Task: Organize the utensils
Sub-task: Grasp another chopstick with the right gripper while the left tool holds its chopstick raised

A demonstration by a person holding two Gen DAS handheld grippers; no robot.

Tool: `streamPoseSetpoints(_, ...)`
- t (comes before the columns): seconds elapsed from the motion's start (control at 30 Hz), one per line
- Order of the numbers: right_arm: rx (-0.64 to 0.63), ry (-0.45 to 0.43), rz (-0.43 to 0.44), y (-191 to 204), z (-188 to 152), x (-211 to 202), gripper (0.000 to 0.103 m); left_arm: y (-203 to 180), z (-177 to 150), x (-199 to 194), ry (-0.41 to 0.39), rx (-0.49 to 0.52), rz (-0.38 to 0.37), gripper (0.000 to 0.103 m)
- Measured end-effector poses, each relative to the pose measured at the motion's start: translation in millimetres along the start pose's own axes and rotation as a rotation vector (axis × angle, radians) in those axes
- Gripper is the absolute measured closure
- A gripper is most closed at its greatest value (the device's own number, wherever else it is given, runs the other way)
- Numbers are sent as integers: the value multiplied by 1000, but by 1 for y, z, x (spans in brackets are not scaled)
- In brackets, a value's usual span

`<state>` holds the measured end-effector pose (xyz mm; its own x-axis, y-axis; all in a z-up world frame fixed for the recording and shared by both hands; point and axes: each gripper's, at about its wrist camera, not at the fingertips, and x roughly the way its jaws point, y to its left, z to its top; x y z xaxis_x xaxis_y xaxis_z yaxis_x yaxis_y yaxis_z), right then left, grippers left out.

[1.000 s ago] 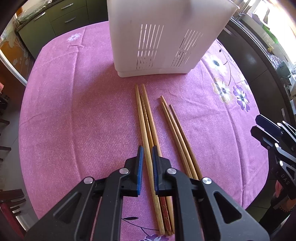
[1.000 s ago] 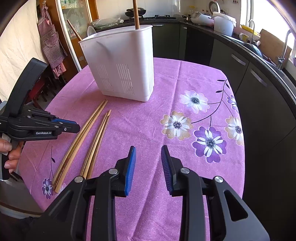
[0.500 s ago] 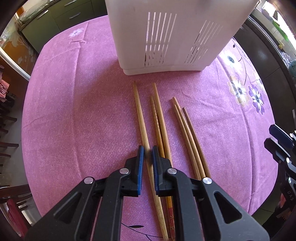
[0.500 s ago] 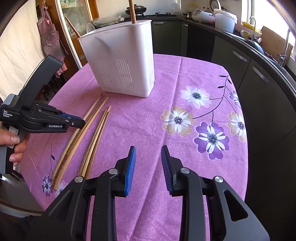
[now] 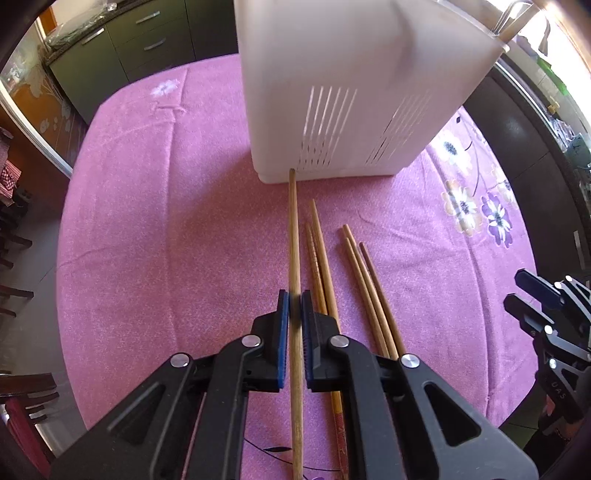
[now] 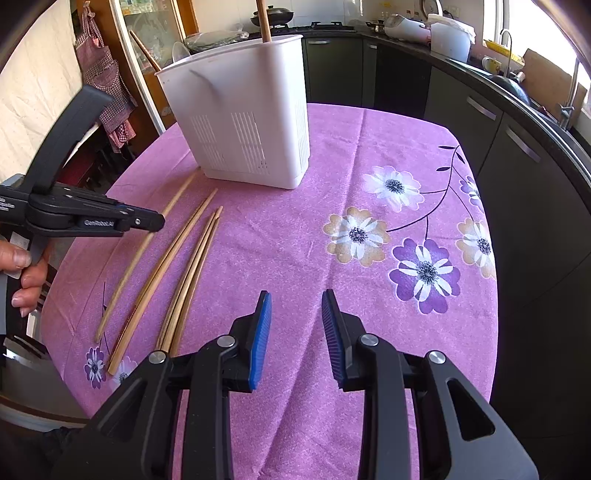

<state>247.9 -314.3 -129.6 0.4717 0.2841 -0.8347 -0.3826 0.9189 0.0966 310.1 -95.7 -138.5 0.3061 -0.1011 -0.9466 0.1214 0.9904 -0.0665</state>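
The left gripper (image 5: 294, 295), black with blue pads, pinches one long pale wooden chopstick (image 5: 293, 236) between its fingers; the stick runs straight ahead, and its far tip sits at the bottom edge of the tall white slotted plastic utensil holder (image 5: 343, 92), though whether it touches cannot be told. Just to the right of the held stick lie two more wooden chopsticks (image 5: 320, 254) side by side on the pink flower-printed tablecloth (image 5: 166, 240), and beside those a second bundle of thin brown chopsticks (image 5: 365, 273), all pointing toward the holder. The right gripper (image 6: 295, 314) hangs over bare cloth with its blue pads spread apart and nothing between them; open cloth stretches ahead of it to the printed flowers and the rounded table edge on its right. To the left of the held stick the cloth lies bare out to the curved edge. Farther back, the holder stands upright near the middle of the table with a wooden handle (image 6: 264, 20) rising from its top, and dark kitchen cabinets (image 6: 480, 122) ring the far side.
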Motion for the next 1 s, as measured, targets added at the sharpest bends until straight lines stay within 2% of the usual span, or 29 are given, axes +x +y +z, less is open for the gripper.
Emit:
streamPoseSetpoints(0.17,0,-12,1,2,3,-7,74,-2,-14,-60,-156,41,8,96)
streamPoseSetpoints(0.4,-21,-3,37,17,10,-10,74,-1,-61,-120,-331,81,18,96)
streamPoseSetpoints(0.7,-55,148,121,48,35,34,74,6,-102,-143,-413,109,28,96)
streamPoseSetpoints(0.9,-78,241,123,70,48,69,75,8,-107,-146,-418,120,20,96)
streamPoseSetpoints(1.0,-92,265,90,76,51,78,76,8,-110,-147,-418,131,17,96)
